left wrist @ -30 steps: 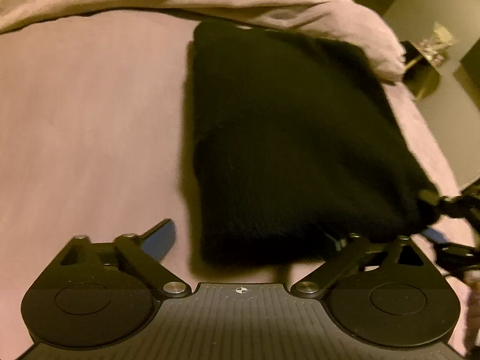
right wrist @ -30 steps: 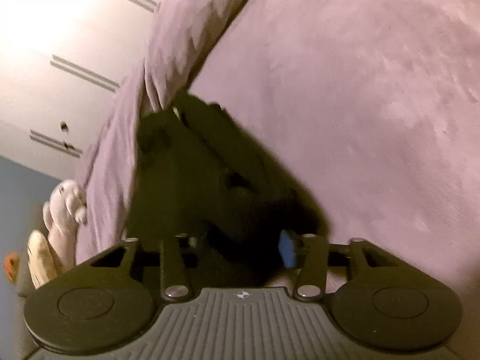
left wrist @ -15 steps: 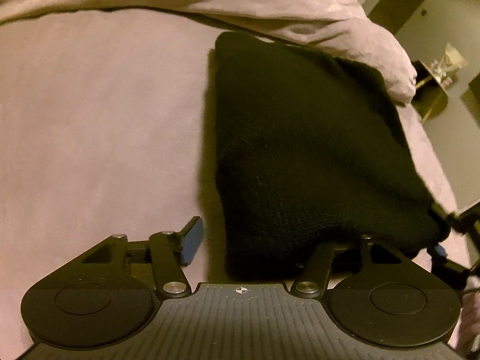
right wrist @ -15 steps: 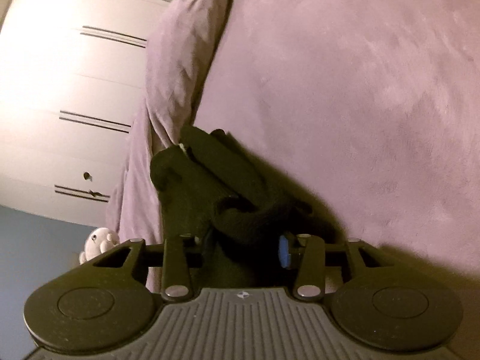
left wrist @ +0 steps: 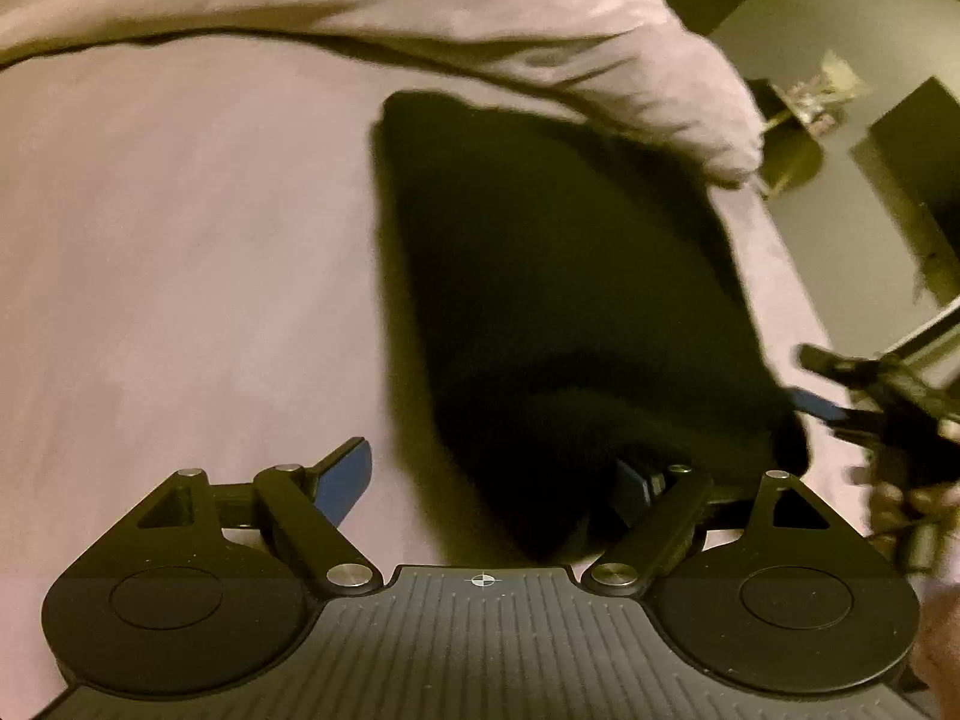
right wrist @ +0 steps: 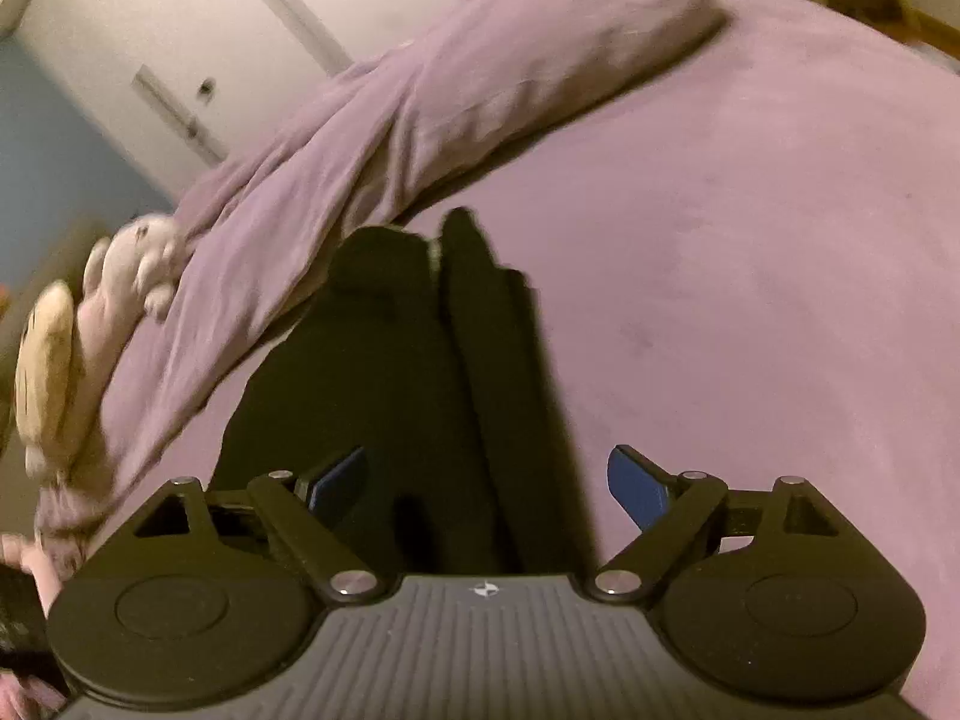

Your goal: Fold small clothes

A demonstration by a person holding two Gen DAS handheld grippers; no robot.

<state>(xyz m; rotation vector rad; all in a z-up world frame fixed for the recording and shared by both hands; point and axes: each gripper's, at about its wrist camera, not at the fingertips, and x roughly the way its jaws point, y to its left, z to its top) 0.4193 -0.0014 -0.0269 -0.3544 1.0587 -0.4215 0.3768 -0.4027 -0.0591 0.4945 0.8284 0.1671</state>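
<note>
On the bed [left wrist: 180, 276], our left tongs [left wrist: 498, 480] and right tongs [right wrist: 486, 480] gape wide around the black garment [left wrist: 558, 276].

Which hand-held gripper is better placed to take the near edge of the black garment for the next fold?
Probably the right hand-held gripper: it is open with the black garment between its fingers. The left hand-held gripper, also open, sits off its corner.

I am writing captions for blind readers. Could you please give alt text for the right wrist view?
The open right gripper points over a folded black garment lying on a purple bed. A rumpled purple duvet lies behind it, with a soft toy at the left edge.
</note>
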